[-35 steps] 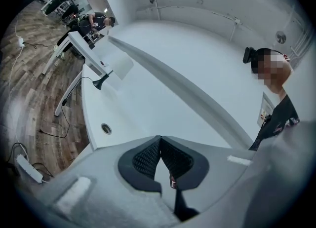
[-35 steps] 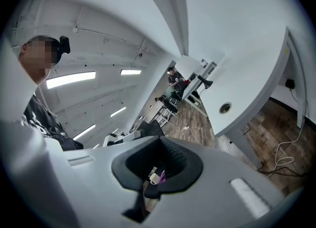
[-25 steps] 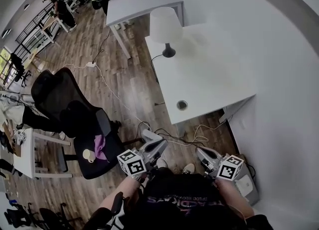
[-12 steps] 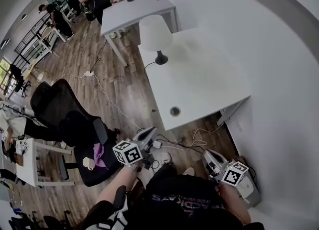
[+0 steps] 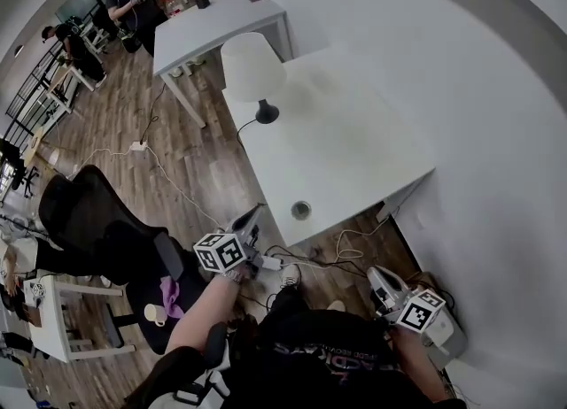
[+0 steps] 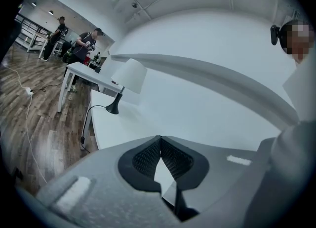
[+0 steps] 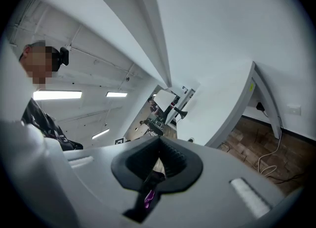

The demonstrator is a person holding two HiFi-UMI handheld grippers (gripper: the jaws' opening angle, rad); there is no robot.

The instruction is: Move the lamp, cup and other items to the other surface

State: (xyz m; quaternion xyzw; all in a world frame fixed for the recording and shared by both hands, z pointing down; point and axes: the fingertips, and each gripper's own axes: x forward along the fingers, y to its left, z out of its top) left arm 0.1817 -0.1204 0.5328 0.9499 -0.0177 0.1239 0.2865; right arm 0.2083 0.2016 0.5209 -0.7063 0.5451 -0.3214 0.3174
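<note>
Two claws clenched, empty: left gripper, right gripper. Lamp far left on desk: open left early, grip stem under shade, mind cord.

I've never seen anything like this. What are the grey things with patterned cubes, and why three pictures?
No robot here: a person holds a two-jaw tool in each hand, the left gripper and the right gripper. One picture comes from a camera on the person's head, looking down; the other two from cameras riding on the grippers. A lamp stands on the white desk ahead; a cup sits on the black chair. Both grippers are shut and hold nothing.
</note>
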